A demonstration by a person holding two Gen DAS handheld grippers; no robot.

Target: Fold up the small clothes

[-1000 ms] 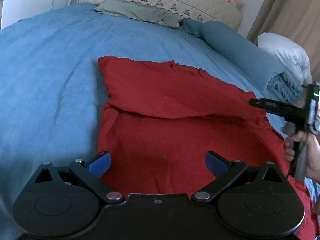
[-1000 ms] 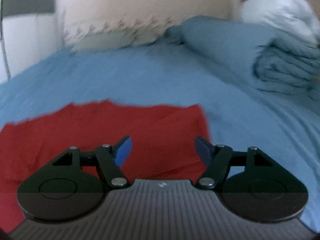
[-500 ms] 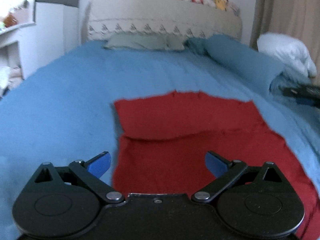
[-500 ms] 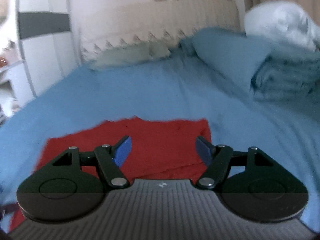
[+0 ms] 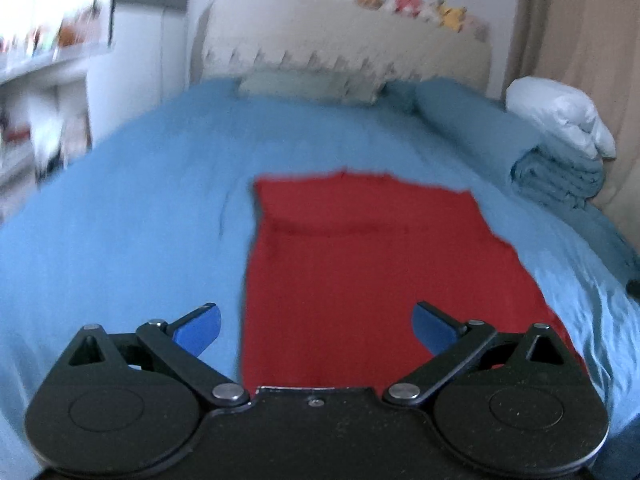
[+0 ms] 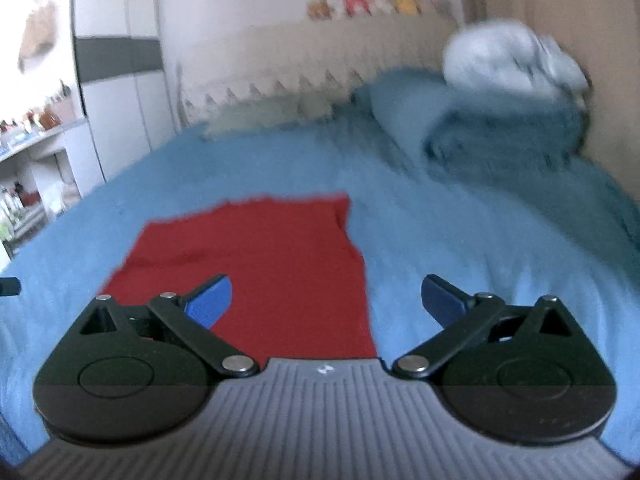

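Red garment flat on blue bed, centre of left view, far edge already doubled toward near side: one fold made, cloth released to settle. Left tongs apart, empty. Right tongs opening, nothing between, garment's right edge under them. Versus a second ago: both views pulled back and higher, garment smaller, right tongs wider.
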